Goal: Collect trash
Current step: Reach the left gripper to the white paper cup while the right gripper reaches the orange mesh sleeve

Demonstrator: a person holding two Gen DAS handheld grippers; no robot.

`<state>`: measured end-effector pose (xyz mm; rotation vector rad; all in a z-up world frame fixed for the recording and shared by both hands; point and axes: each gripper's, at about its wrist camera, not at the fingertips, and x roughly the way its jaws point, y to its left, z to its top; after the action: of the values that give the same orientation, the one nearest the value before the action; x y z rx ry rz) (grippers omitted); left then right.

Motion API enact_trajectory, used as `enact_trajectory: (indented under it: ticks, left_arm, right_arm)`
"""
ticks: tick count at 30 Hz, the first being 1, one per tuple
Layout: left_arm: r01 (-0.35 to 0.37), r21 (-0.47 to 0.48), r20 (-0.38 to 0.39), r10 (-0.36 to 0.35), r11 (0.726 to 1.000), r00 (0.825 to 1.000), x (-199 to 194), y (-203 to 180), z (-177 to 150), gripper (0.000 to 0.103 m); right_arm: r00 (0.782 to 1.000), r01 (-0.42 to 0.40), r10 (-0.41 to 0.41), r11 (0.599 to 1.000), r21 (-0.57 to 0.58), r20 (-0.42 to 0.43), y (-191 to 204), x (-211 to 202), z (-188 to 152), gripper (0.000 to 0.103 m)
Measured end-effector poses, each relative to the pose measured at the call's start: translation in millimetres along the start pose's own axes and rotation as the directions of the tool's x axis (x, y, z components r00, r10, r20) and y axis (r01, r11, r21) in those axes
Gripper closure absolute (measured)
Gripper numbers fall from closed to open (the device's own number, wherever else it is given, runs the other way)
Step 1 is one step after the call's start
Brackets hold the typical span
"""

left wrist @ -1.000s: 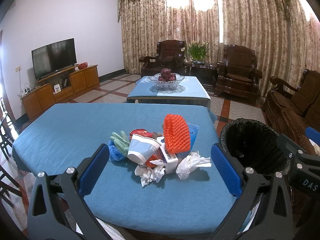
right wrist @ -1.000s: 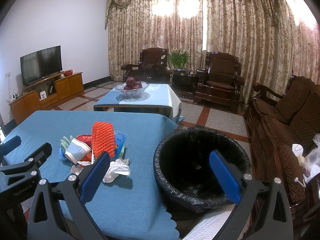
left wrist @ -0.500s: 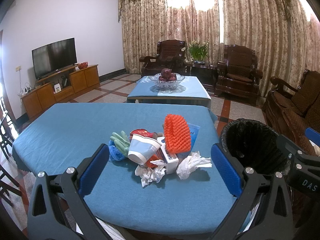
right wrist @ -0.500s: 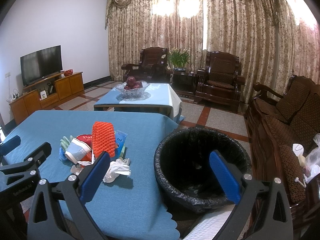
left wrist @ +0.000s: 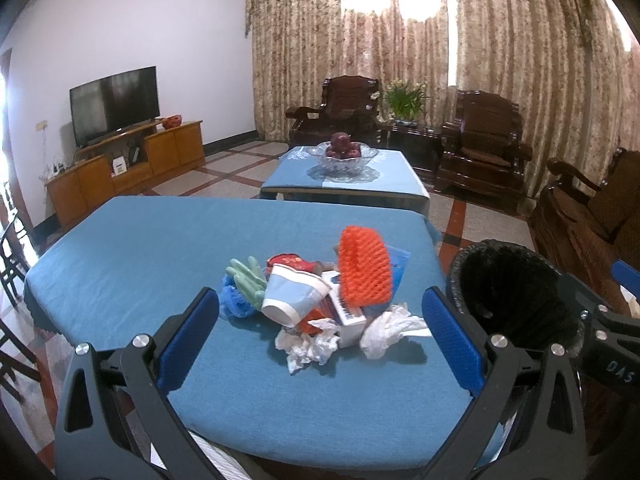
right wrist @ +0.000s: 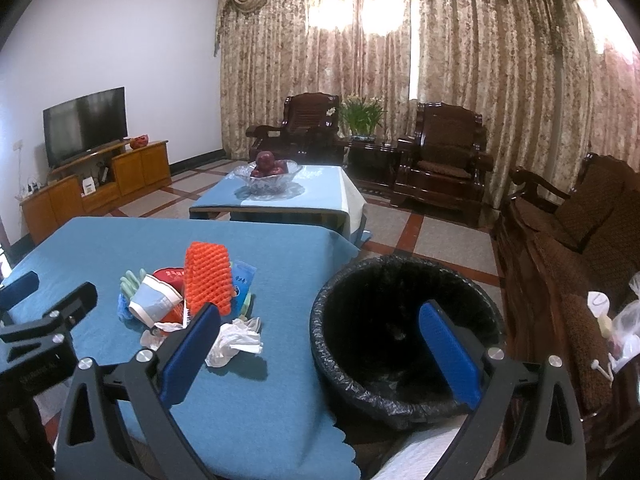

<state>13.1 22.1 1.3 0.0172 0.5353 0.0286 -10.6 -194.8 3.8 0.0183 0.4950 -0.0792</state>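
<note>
Both hand-held grippers hang in the air with jaws spread wide, holding nothing. The left hand-held gripper (left wrist: 320, 330) faces the trash pile (left wrist: 320, 296) on the blue tabletop (left wrist: 132, 248): an orange foam net (left wrist: 365, 270) standing upright, a paper cup (left wrist: 292, 296) on its side, green gloves (left wrist: 246, 276), and crumpled tissues (left wrist: 390, 328) at the near edge. The right hand-held gripper (right wrist: 320, 344) faces the black-lined bin (right wrist: 404, 344) just beside the tabletop's right edge.

A living room with white walls (right wrist: 120, 32), patterned curtains (right wrist: 460, 60) glowing with daylight, a tiled floor (right wrist: 440, 240), dark wooden armchairs (right wrist: 444, 160), a television (right wrist: 84, 124) on a wooden cabinet (right wrist: 96, 188), and a low table (right wrist: 280, 200) bearing a fruit bowl (right wrist: 266, 174).
</note>
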Motion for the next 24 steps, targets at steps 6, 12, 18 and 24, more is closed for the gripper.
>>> enact_trajectory:
  ticks: [6, 12, 18, 24]
  left_arm:
    - [-0.107, -0.063, 0.012, 0.108, 0.992, 0.994, 25.5, 42.5, 3.0, 0.005]
    - [-0.176, -0.078, -0.012, 0.176, 0.981, 0.984, 61.9, 72.4, 6.1, 0.005]
    - [-0.190, -0.082, -0.031, 0.188, 0.978, 0.982, 87.7, 87.1, 2.7, 0.005]
    - [-0.174, -0.072, -0.062, 0.170, 0.982, 0.983, 108.0, 94.9, -3.1, 0.011]
  right_arm:
    - [0.998, -0.069, 0.069, 0.998, -0.013, 0.001, 9.5, 33.2, 5.1, 0.006]
    - [0.986, -0.169, 0.168, 0.985, -0.042, -0.023, 36.5, 83.6, 7.5, 0.009]
    - [0.962, -0.262, 0.255, 0.962, -0.078, -0.097, 78.4, 139.9, 2.7, 0.017]
    - [0.952, -0.284, 0.266, 0.952, -0.114, -0.149, 108.2, 174.4, -8.5, 0.018]
